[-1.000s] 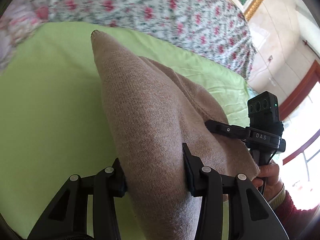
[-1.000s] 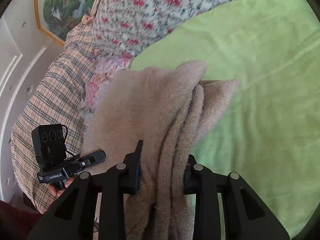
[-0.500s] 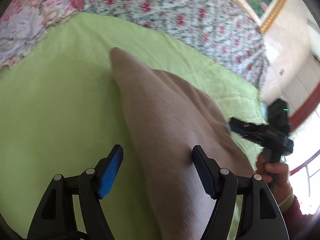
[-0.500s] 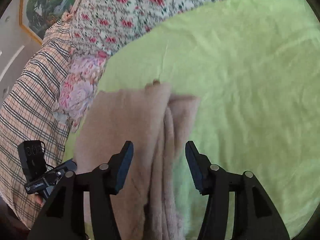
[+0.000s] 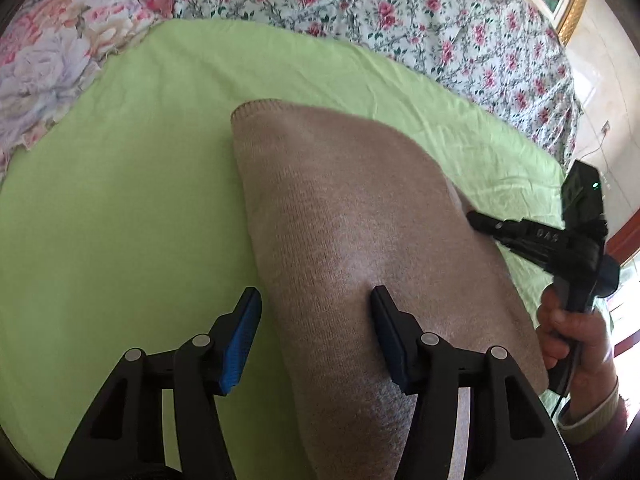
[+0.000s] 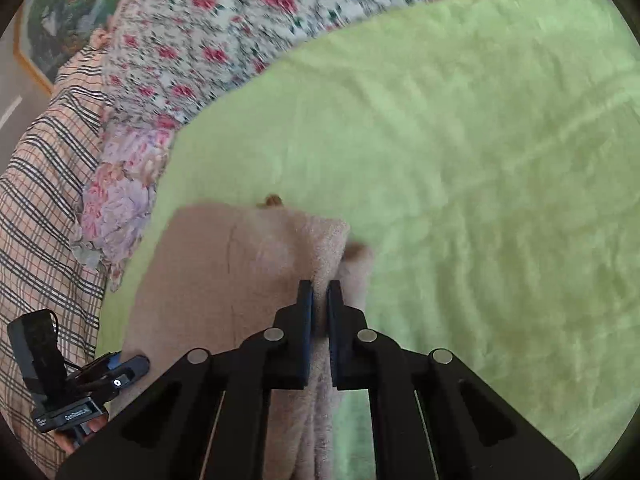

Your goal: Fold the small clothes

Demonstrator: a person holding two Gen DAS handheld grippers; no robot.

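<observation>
A beige knitted garment (image 5: 352,232) lies folded on the green sheet (image 5: 120,220). My left gripper (image 5: 316,312) is open just above its near left edge, one finger each side of that edge. In the right wrist view my right gripper (image 6: 320,300) is shut on the garment's right edge (image 6: 324,248), where the layers bunch up. The garment (image 6: 224,272) spreads flat to the left of it. The right gripper also shows at the right of the left wrist view (image 5: 480,220), at the garment's far side.
A floral quilt (image 5: 360,8) lies along the back of the bed. A pink floral pillow (image 5: 44,68) and a checked blanket (image 6: 36,208) sit at the left side. The green sheet (image 6: 480,160) stretches to the right.
Both grippers let the garment down onto the sheet and opened. The left one stays open; the right one has shut again on the right edge.
</observation>
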